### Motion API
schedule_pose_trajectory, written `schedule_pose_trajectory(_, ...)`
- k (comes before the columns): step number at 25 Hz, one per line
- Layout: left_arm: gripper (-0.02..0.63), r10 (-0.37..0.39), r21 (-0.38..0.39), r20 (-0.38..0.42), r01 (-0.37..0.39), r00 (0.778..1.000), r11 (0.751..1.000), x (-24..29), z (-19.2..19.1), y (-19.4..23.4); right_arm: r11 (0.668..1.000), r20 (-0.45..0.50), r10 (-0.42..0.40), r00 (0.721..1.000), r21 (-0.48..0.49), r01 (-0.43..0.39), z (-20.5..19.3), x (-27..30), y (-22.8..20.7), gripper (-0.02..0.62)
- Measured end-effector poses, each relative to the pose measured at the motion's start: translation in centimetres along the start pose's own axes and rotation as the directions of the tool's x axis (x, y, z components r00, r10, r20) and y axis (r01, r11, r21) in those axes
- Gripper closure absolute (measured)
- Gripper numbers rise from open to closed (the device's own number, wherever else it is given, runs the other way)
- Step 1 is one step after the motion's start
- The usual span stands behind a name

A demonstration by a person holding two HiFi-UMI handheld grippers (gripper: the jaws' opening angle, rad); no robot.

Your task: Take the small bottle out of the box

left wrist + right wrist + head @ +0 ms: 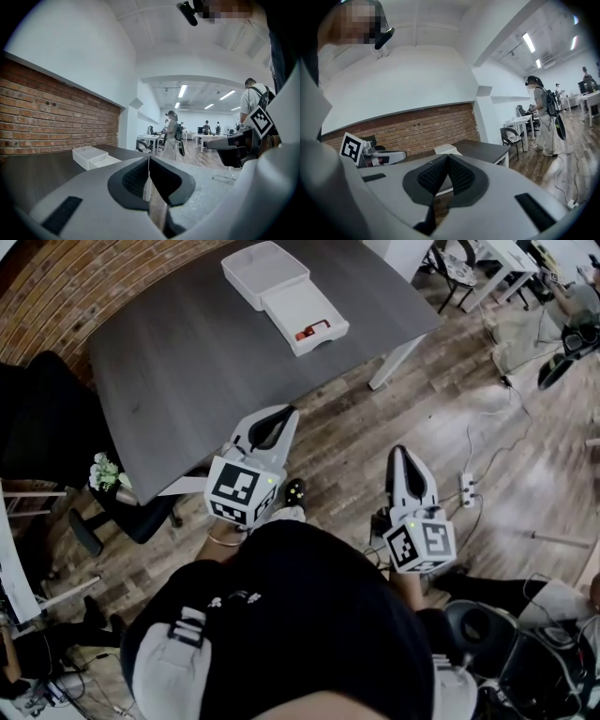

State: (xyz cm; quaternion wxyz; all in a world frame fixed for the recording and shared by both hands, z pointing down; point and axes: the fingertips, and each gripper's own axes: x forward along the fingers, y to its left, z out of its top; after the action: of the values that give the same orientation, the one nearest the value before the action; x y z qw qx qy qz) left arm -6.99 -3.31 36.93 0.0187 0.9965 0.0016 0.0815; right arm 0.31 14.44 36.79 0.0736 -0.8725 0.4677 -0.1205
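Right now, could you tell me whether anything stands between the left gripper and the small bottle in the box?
Nothing visible does. The box lies open on the table, the small bottle exposed inside, and only bare table top separates it from the left gripper, shut and empty.

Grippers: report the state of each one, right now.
Left gripper: closed, jaws together, holding nothing.
Right gripper: closed, jaws together, holding nothing.
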Motion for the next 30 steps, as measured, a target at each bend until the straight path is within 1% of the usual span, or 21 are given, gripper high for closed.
schedule_pose_trajectory(8,0.598,-0.024,-0.011,-0.006,0.024,1.000,1.000,4.4,0.4,3.2,1.000,0.012,-0.028,1.000,0.004,0.028,1.0,4.1,-1.3,0.594)
schedule_pose_trajectory(15,0.598,-0.024,-0.002,-0.010,0.024,1.000,1.000,6.4,0.3,5.9,1.000,0.017,-0.006,1.000,0.022,0.006,1.2,7.8,-1.0,0.594)
schedule_pose_trajectory(21,0.598,-0.017,-0.011,-0.032,0.017,0.999,1.000,7.4,0.0,6.4,0.999,0.011,0.005,1.000,0.041,-0.006,1.3,8.7,-1.4,0.594)
schedule_pose_trajectory(26,0.598,0.026,-0.008,-0.055,-0.027,0.998,1.000,8.4,-0.3,7.8,0.996,-0.013,0.052,0.999,0.068,-0.051,0.7,11.4,-2.3,0.594)
schedule_pose_trajectory(30,0.598,0.091,-0.011,-0.073,-0.092,0.993,0.996,9.5,-0.4,9.4,0.988,-0.029,0.137,0.990,0.075,-0.135,1.3,15.3,-2.9,0.594)
